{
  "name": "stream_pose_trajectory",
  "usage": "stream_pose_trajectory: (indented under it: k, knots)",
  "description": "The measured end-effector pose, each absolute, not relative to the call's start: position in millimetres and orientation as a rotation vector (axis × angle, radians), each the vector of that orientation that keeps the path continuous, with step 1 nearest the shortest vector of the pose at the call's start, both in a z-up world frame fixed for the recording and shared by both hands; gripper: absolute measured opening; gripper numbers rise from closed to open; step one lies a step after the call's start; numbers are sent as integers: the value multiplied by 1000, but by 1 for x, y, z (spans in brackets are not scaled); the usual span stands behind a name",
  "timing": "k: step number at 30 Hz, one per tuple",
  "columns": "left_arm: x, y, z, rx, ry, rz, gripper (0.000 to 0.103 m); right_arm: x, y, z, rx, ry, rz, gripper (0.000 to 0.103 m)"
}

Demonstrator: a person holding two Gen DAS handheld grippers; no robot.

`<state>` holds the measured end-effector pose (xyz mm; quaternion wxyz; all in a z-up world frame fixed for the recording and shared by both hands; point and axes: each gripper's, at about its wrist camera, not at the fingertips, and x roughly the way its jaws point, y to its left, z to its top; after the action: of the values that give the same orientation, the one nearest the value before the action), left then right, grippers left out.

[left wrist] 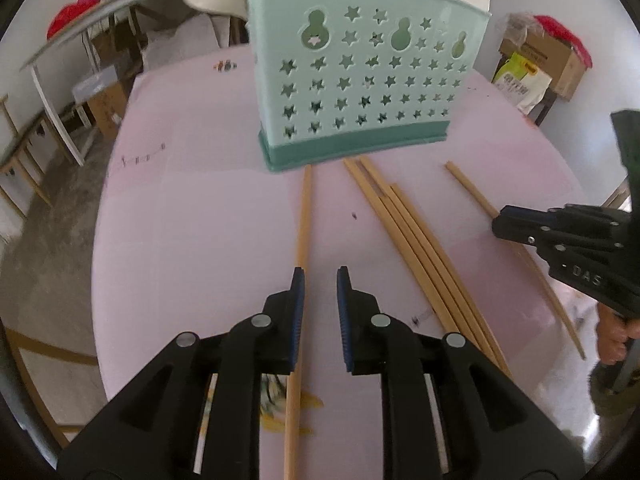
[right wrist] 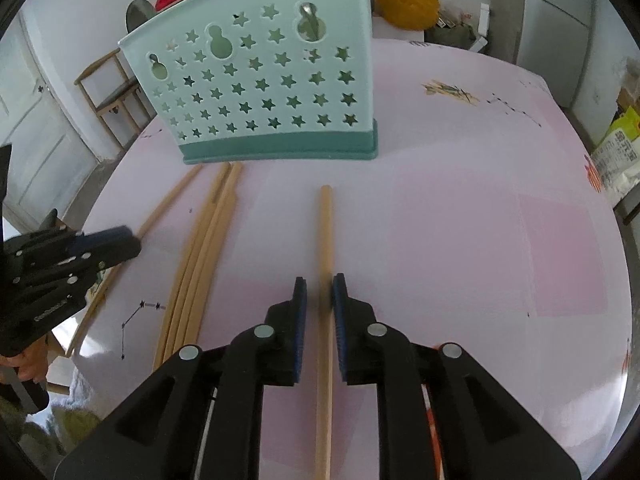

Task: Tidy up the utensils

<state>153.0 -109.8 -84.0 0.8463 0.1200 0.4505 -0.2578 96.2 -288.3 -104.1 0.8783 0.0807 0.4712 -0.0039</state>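
Left gripper (left wrist: 320,280): black two-finger claw with blue ribbed pads, jaws parted a little. One long pale wooden chopstick (left wrist: 305,216) lies beside the inner face of its left pad, apparently on the table and not pinched; the gap to the other pad is empty. Right gripper (right wrist: 319,290): same build, jaws narrowly apart and straddling a second pale wooden chopstick (right wrist: 325,232); slivers of gap show on both sides, so it appears not to be clamped.

Landmark: the mint-green plastic utensil holder (left wrist: 360,80) with star cut-outs and a darker green base, standing upright on the round pink table (left wrist: 192,216). Both chopsticks lie in front of its base, tips pointing toward it; the left one reaches almost to the base, the right one stops short. A loose bundle of four more wooden chopsticks (left wrist: 416,248) lies between them, also fanning toward the base.

Handling, as judged: the sticks look light, rigid, smooth and thin, likely to roll or pivot. A hold near mid-length should limit swinging; the ribbed pads should help.

Pose: both grippers pitch steeply downward toward the tabletop, side by side, aimed at the holder.
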Motion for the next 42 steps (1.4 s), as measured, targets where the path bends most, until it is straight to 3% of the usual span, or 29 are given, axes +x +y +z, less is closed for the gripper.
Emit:
stream_pose_trajectory:
  k: [11, 15, 24, 42]
  knots:
    - [171, -113, -88, 271, 956, -506, 15, 105, -286, -103, 153, 982, -19, 14]
    - [173, -108, -90, 260, 952, -491, 6, 106, -285, -104, 138, 983, -29, 10]
    - [172, -81, -91, 140, 1022, -470, 5, 99, -285, -103, 151, 1013, -33, 7]
    - [163, -76, -94, 114, 1019, -441, 5, 111, -279, -100, 93, 1058, -6, 14]
